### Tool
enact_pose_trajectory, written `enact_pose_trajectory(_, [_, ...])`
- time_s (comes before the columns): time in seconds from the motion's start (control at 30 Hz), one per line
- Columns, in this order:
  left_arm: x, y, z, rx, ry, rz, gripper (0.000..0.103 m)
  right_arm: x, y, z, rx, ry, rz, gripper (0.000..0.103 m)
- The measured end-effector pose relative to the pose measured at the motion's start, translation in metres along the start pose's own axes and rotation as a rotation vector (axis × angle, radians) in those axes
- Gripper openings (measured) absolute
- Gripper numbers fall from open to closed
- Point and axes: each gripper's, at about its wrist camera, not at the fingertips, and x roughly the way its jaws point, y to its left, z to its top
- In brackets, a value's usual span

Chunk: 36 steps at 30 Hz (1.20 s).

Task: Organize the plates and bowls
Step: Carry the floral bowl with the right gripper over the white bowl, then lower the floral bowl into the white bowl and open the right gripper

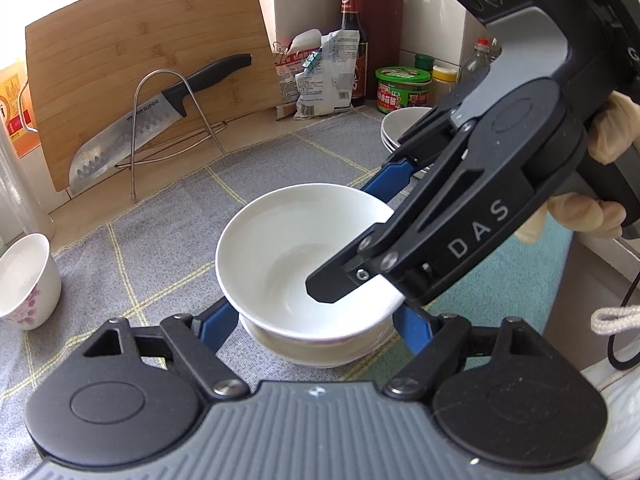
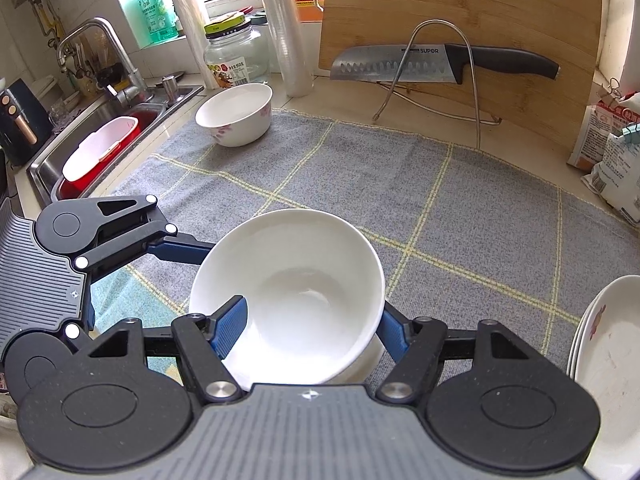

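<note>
The jaws of the right gripper [image 2: 310, 330] pinch the rim of a plain white bowl [image 2: 296, 288], 1 blue ribbed finger [image 2: 230, 330] inside the wall and the other outside. This bowl sits tilted in a second white bowl [image 1: 320, 350] resting on the cloth. The jaws of the left gripper [image 1: 316, 326] stand apart on either side of that lower bowl, and whether the pads touch it cannot be told.

The table is pale stone, covered by a grey woven mat [image 2: 440, 216] crossed with thin yellow lines. At its far edge a bamboo cutting board [image 2: 460, 12] leans against the wall, with a steel knife [image 2: 440, 65], dimpled along the blade and black-handled, lying in a bent wire rack [image 2: 440, 72]. A third bowl with pink flowers [image 2: 236, 114] stands at the mat's corner near the steel sink [image 2: 100, 120] and tap [image 2: 92, 40]. 2 or 3 stacked white plates [image 2: 608, 360] lie at the right. Behind are a glass jar [image 2: 236, 56], a green soap bottle [image 2: 154, 4], a dark sauce bottle [image 1: 354, 40], and crinkled food bags [image 1: 320, 76].
</note>
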Motion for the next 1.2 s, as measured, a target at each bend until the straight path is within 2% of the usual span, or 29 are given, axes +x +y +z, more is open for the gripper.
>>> enact_pose_trajectory(0.87, [0.0053, 0.0024, -0.0002, -0.001, 0.013, -0.022, 0.084, 0.0067, -0.0016, -0.0027, 0.006, 0.018, -0.001, 0.078])
enact_pose_trajectory(1.2, [0.0062, 0.0036, -0.0001, -0.001, 0.016, -0.027, 0.085, 0.008, 0.0008, -0.0022, 0.0, 0.021, -0.001, 0.083])
